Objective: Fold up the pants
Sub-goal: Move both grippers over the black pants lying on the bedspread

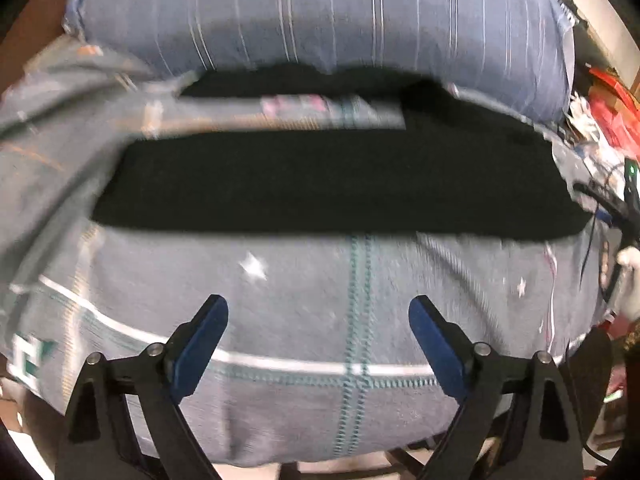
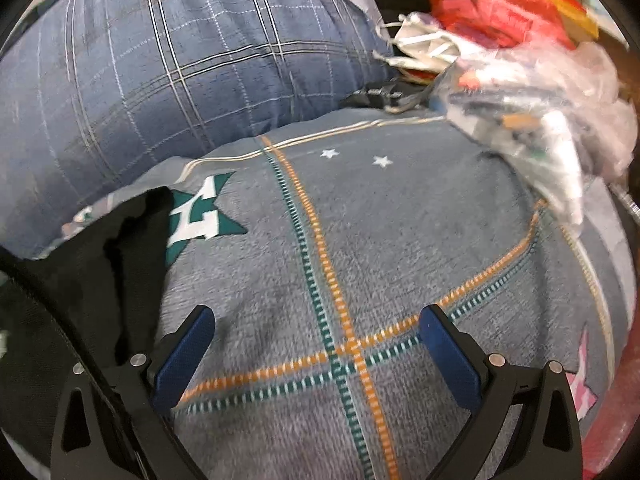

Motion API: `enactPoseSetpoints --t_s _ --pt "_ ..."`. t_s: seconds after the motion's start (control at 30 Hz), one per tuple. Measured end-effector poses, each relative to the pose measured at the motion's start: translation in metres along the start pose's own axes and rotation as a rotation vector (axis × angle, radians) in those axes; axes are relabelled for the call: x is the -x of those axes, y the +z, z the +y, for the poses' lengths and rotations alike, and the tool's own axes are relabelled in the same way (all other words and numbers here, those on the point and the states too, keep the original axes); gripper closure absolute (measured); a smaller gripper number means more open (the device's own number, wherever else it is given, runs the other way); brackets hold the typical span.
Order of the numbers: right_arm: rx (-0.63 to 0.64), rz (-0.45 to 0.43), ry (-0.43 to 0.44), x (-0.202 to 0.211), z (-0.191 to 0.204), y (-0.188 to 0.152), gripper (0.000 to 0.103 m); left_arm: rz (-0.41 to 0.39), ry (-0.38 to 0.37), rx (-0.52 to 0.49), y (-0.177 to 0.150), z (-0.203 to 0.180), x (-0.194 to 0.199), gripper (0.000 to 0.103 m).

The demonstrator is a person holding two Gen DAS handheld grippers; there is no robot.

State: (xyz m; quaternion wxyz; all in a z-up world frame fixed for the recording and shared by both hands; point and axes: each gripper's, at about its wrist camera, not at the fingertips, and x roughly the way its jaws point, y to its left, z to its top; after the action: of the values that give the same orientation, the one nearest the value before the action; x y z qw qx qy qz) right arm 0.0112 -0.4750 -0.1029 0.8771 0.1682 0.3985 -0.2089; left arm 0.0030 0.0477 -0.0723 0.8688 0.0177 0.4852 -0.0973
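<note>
You have one pair of black pants (image 1: pixel 320 188) lying flat across the grey bedspread (image 1: pixel 300 300), just before one blue pillow (image 1: pixel 320 16). Your two grippers — left gripper (image 1: pixel 319 314), right gripper (image 2: pixel 318 326) — both hover with fingers apart, holding nothing.

My left view is smeared by motion blur, worst at upper left. Both views bulge, with dark corners. The pants (image 1: pixel 320 184) show only flat black.

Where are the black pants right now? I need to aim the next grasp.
In the left wrist view the black pants lie across the grey bedspread, just before the blue plaid pillow; the right wrist view shows them at left.
</note>
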Motion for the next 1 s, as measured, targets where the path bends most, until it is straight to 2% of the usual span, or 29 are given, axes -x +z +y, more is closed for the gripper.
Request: enactPoseSetpoints --t_s 0.07,0.13,0.2,0.27,0.3,0.37,0.4,0.47,0.57,0.6,0.63,0.67,0.7,0.77,0.87,1.0 --pt "-0.01 0.034 0.016 0.002 -0.002 0.0 0.0 -0.071 0.039 -0.01 0.01 0.005 0.02 0.011" --pt "0.029 0.084 -0.015 -0.001 0.004 0.0 0.0 -0.129 0.061 -0.017 0.02 0.009 0.035 0.011" --pt "0.101 0.099 -0.056 -0.002 0.015 -0.001 0.0 -0.15 0.053 -0.017 0.028 0.015 0.044 0.011" --pt "0.07 0.122 -0.061 -0.001 0.013 0.002 0.0 -0.156 0.047 -0.006 0.03 0.021 0.052 0.011" --pt "0.054 0.125 -0.092 0.001 0.012 0.002 0.001 -0.157 0.048 0.005 0.031 0.026 0.054 0.011" --pt "0.034 0.101 -0.166 0.011 0.014 0.004 0.008 -0.162 0.06 0.01 0.032 0.033 0.058 0.011" --pt "0.033 0.062 -0.188 0.024 0.017 0.003 0.011 -0.171 0.078 0.01 0.031 0.036 0.06 0.011" --pt "0.028 -0.008 -0.184 0.049 0.025 0.001 0.011 -0.209 0.121 0.006 0.028 0.041 0.067 0.011" --pt "0.031 -0.173 -0.135 0.106 0.043 -0.008 0.008 -0.254 0.169 0.012 0.028 0.047 0.075 0.011" --pt "0.042 -0.242 -0.091 0.128 0.054 -0.015 0.001 -0.263 0.177 0.014 0.029 0.049 0.076 0.011" --pt "0.044 -0.265 -0.044 0.138 0.062 -0.021 0.0 -0.273 0.181 0.015 0.031 0.049 0.078 0.011" --pt "0.041 -0.267 0.003 0.143 0.069 -0.025 0.0 -0.281 0.183 0.015 0.032 0.05 0.08 0.011" --pt "0.028 -0.22 0.099 0.147 0.079 -0.031 0.0 -0.289 0.186 0.015 0.032 0.05 0.081 0.011" --pt "0.019 -0.165 0.19 0.144 0.094 -0.035 0.0 -0.304 0.187 0.006 0.032 0.05 0.086 0.011" --pt "0.034 -0.185 0.214 0.149 0.121 -0.048 0.0 -0.31 0.191 0.003 0.031 0.051 0.091 0.011" --pt "0.071 -0.229 0.227 0.165 0.152 -0.047 0.0 -0.306 0.195 0.025 0.031 0.055 0.093 0.011"
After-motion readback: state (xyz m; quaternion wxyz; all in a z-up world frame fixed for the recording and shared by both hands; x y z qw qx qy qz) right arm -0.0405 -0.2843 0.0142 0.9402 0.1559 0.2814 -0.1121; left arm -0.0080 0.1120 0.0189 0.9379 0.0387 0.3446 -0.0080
